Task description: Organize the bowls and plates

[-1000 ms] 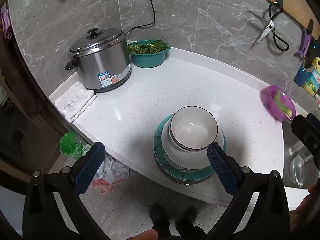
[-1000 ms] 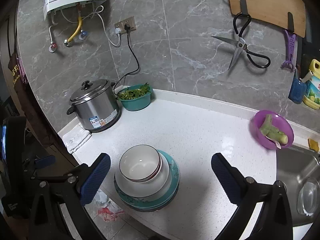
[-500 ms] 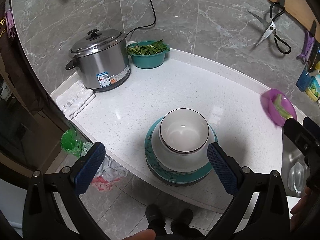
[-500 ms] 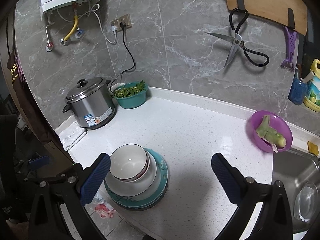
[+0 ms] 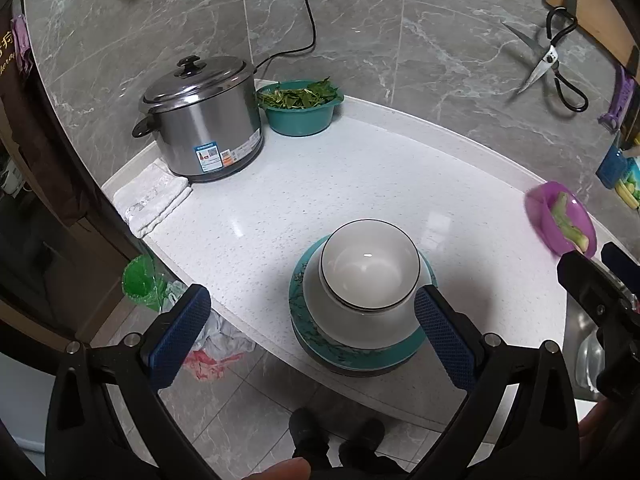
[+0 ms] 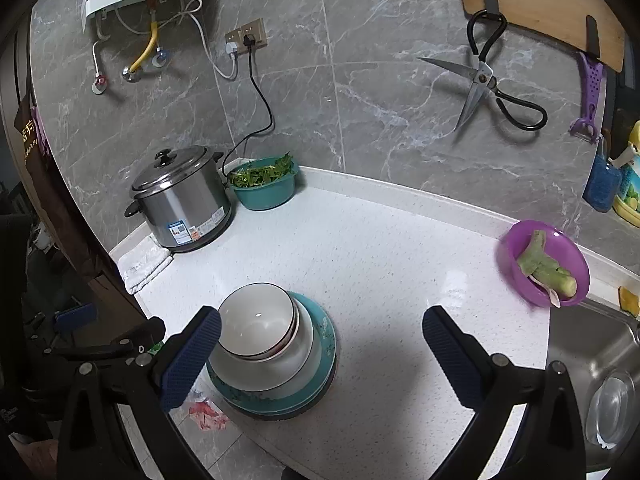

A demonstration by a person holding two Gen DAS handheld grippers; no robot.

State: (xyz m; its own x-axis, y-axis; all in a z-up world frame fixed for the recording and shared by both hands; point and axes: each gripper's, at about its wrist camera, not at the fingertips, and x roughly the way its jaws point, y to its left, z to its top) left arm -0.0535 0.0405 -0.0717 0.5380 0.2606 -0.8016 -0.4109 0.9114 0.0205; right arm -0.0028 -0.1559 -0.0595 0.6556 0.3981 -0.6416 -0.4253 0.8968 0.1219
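Both claws, left claw [image 5: 308,320] & right claw [image 6: 320,352], hung wide w/ nothing held at frame bottom, white bowls [image 6: 260,332] nested on teal plates [image 6: 320,376] at the counter [image 6: 380,248] front edge, lower center; stacking looked finished, next probably just backing off or shifting the pile inward.

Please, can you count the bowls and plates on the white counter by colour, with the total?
White bowls: 2, nested, atop the stack
Teal patterned plates: at least 1, beneath them; more rims cannot be told apart
Teal bowl of greens: 1
Purple bowl: 1
Total: 5
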